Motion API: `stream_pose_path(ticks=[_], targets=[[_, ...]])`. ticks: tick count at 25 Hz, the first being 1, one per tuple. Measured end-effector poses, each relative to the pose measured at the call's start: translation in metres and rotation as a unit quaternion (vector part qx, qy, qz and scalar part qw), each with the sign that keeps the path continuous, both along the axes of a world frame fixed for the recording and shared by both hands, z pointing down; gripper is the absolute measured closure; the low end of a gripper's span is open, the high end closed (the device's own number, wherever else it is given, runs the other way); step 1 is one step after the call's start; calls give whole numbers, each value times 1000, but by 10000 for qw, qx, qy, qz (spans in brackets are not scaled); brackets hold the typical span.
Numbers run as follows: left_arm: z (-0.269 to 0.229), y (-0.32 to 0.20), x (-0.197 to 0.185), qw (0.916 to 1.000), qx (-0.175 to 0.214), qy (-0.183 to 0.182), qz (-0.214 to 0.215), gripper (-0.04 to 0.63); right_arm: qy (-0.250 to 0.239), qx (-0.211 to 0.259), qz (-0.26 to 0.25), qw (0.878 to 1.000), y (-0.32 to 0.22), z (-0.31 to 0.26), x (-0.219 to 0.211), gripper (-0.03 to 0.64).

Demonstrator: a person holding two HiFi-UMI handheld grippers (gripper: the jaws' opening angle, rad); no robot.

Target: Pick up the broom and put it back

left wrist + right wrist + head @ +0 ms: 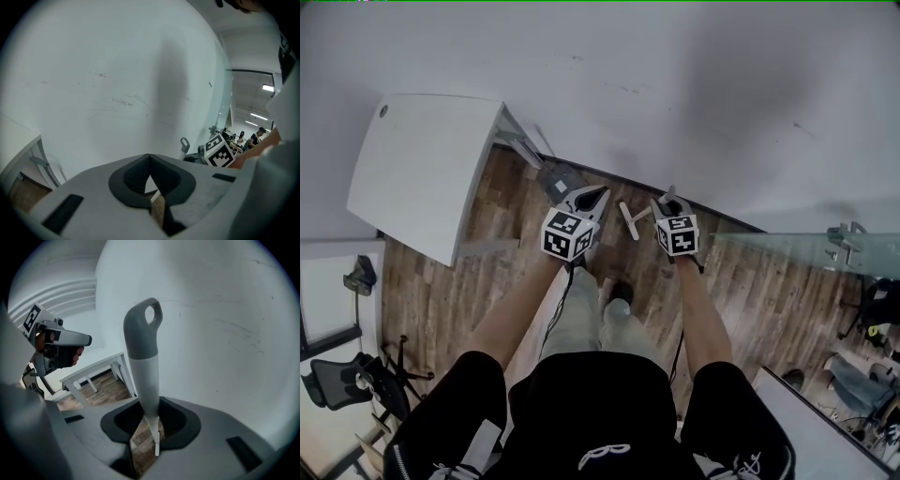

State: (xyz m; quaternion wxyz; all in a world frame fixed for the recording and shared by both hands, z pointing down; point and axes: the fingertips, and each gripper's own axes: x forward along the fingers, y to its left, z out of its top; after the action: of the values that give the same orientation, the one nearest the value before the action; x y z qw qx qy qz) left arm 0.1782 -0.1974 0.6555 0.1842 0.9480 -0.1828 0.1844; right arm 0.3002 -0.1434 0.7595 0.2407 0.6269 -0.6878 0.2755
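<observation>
The broom's white handle (143, 348) ends in a grey cap with a hang hole and stands up out of my right gripper (151, 414), which is shut on it. The wall is close behind it. From above, the grey cap (668, 195) shows just beyond the right gripper (668, 210). My left gripper (596, 199) is alongside, a little to the left. Its fingertips meet with nothing between them (150, 158). The left gripper view catches the handle's loop (184, 145) beside the right gripper's marker cube. A pale T-shaped piece (630, 220) shows between the grippers; I cannot tell what it is.
A white table (422, 169) stands at the left against the white wall (675, 84). A glass partition (806, 248) runs along the right. A black office chair (337, 384) is at the lower left. The floor is wood plank (441, 291).
</observation>
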Motion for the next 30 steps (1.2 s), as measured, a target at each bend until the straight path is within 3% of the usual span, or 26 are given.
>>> stream_pose_path(ticks=[12, 30], targets=[[15, -53, 14, 9997, -201, 26, 149, 578, -92, 58, 461, 9989, -67, 14, 19, 502], [12, -128, 41, 9990, -166, 174, 382, 578, -16, -166, 1321, 9911, -129, 33, 76, 502]])
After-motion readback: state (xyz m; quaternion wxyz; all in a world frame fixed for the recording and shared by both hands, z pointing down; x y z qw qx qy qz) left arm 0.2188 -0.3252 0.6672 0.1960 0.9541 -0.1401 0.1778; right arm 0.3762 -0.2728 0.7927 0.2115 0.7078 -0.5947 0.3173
